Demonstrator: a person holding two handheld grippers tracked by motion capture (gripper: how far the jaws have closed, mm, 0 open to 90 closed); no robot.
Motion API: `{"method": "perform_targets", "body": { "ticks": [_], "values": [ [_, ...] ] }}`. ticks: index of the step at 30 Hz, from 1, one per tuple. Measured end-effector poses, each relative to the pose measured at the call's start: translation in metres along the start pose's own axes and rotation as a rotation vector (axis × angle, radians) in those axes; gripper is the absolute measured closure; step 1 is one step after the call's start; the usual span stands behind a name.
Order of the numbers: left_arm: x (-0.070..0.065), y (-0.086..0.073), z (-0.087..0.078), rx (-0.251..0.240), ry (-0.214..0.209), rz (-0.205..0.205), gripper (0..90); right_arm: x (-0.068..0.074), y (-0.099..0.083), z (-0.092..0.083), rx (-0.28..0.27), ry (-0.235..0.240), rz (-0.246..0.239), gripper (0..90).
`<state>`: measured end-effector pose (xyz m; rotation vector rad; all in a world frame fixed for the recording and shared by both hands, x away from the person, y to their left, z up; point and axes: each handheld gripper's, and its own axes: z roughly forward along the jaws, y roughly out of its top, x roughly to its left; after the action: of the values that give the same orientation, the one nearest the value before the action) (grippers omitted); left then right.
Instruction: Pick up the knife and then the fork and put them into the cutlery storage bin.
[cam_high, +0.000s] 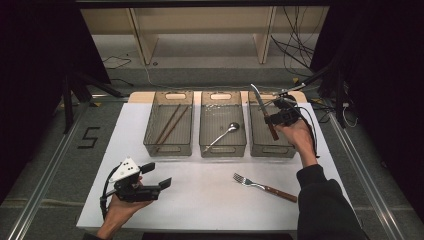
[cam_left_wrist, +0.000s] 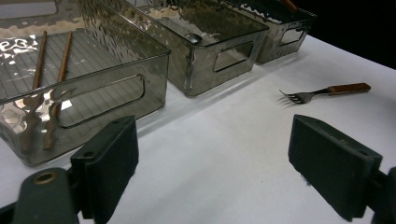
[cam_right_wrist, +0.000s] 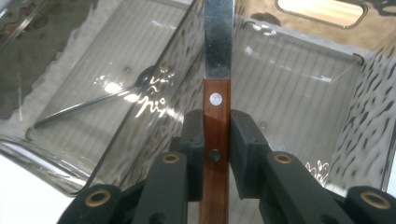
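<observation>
Right tongs (cam_right_wrist: 217, 140) pinching knife (cam_right_wrist: 217, 70) by its wooden handle, blade up over the right bin (cam_high: 287, 150). Left tongs (cam_left_wrist: 215, 163) spread wide, empty, hovering near tabletop (cam_high: 210, 200) front-left corner.

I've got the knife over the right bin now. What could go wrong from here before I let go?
The right gripper pinches the knife only by its narrow wooden handle, so the long blade could swing or slip. The blade points up past the right bin's far rim; released like this, it may catch on the wall or tip out. The neighbouring bin with the spoon is close, so a sideways drift could drop it there.
</observation>
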<state>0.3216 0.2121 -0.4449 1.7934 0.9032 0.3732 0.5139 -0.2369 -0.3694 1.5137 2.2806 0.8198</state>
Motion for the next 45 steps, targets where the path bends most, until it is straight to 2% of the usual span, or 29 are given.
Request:
{"method": "perform_targets", "body": {
  "ticks": [11, 31, 34, 37, 41, 45],
  "values": [
    [0.000, 0.000, 0.000, -0.001, -0.004, -0.001, 15.8, -0.006, -0.003, 0.013, 0.029, -0.014, 0.042, 77.2],
    [0.000, 0.000, 0.000, 0.001, -0.002, 0.001, 15.8, -0.010, -0.018, 0.032, 0.097, -0.019, 0.082, 76.4],
    [0.000, 0.000, 0.000, -0.001, -0.002, -0.002, 15.8, -0.009, -0.020, 0.034, 0.112, -0.022, 0.075, 73.4],
    [0.000, 0.000, 0.000, 0.001, -0.002, -0.003, 15.7, -0.010, -0.018, 0.032, 0.101, 0.003, 0.083, 64.1],
    [0.000, 0.000, 0.001, 0.001, -0.003, -0.003, 15.7, -0.009, -0.017, 0.024, 0.070, 0.024, 0.070, 60.2],
    [0.000, 0.000, 0.001, 0.001, -0.003, -0.003, 15.7, -0.007, -0.019, 0.019, 0.063, 0.034, 0.049, 55.4]
  ]
}}
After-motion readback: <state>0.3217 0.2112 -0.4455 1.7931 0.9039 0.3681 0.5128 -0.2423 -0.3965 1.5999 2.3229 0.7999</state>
